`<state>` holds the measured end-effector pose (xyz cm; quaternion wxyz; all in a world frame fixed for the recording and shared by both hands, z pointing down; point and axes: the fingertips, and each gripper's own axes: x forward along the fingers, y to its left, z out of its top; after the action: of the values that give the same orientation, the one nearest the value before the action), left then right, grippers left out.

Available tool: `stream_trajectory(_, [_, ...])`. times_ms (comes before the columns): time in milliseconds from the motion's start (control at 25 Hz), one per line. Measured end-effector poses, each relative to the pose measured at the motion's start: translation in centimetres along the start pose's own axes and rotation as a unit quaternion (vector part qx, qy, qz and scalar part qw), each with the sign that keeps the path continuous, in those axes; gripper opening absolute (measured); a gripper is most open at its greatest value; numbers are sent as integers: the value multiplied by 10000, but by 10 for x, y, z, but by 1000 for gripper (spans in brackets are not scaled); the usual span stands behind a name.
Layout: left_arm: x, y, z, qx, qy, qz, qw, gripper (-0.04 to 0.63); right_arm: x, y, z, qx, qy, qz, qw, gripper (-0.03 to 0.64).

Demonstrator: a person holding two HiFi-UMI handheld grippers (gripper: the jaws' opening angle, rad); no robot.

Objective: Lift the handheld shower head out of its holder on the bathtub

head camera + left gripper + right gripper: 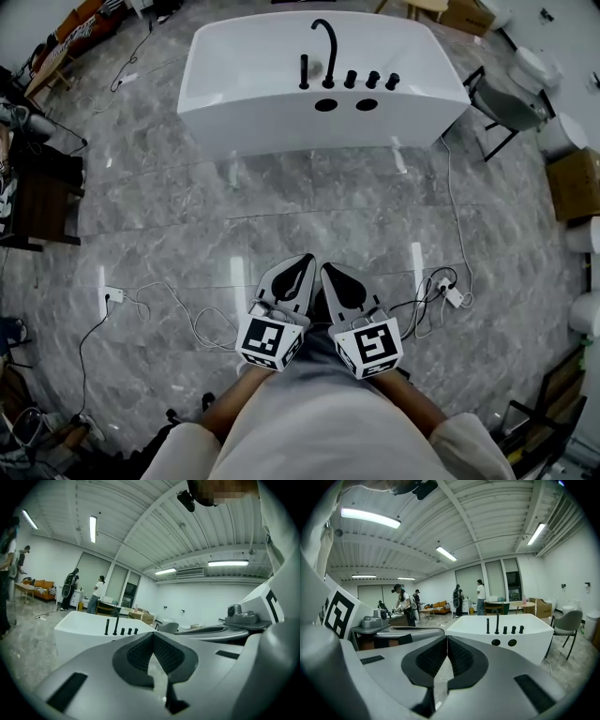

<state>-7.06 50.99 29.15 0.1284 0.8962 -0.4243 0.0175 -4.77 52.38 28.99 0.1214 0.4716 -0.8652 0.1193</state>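
The left gripper [306, 261] and right gripper [328, 269] sit side by side, near, each with jaws pressed together on nothing. The handheld shower head [304, 72] stands upright on the far white bathtub [244, 103], just left of the curved faucet [325, 47].

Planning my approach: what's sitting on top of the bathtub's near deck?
A slim upright black shower head, a tall curved spout beside it, then three short knobs, all black. The holder under the shower head is too small to make out.

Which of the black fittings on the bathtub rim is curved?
The tall spout, second from left in the head view: it hooks over; the handheld shower beside it is straight, the three knobs stubby.
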Motion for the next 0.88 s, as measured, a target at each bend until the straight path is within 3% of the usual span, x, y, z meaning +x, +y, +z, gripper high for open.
stream_trajectory(200, [29,0,-1,-99,118,-63,9999,5,14,-23,8,61,-31,-74,9999,18])
stream_trajectory(400, [60,7,-3,-177,365,329,9986,3,30,-52,7,413,282,-42,9987,18])
stream_trajectory(560, [86,7,-1,-199,507,282,9981,2,39,-76,10,507,357,111,9980,18])
stream_trajectory(880, [129,10,10,-197,381,620,9972,2,55,-118,23,372,284,290,9985,18])
